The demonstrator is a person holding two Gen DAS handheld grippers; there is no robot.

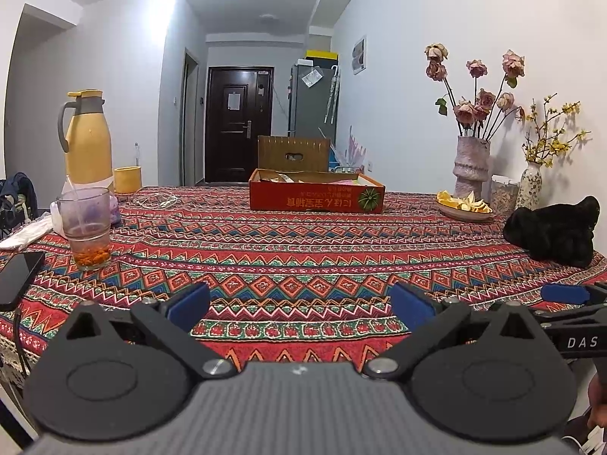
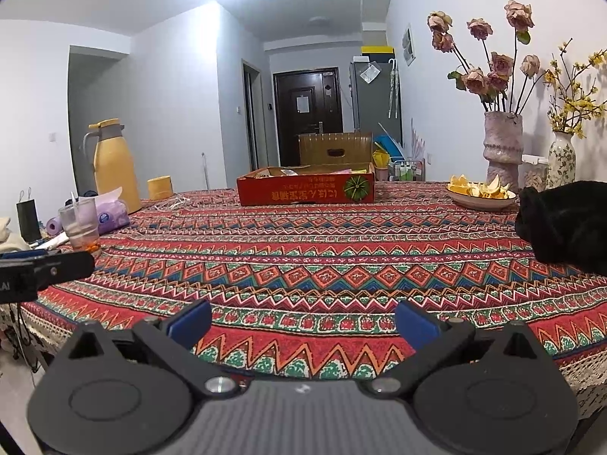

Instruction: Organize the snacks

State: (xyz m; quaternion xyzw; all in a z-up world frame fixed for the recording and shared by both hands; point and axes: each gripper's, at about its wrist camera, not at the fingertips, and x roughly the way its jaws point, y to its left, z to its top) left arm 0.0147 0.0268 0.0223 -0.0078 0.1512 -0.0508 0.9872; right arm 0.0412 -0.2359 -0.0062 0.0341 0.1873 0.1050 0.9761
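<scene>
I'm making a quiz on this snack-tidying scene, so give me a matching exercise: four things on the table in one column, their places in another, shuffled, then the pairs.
Things:
1. red box
2. yellow thermos
3. plate of peels
4. glass

Places:
A. near left, beside a dark phone
B. right side, in front of the pink vase
C. far middle of the table
D. far left, next to a yellow cup

Pairs: 1-C, 2-D, 3-B, 4-A
</scene>
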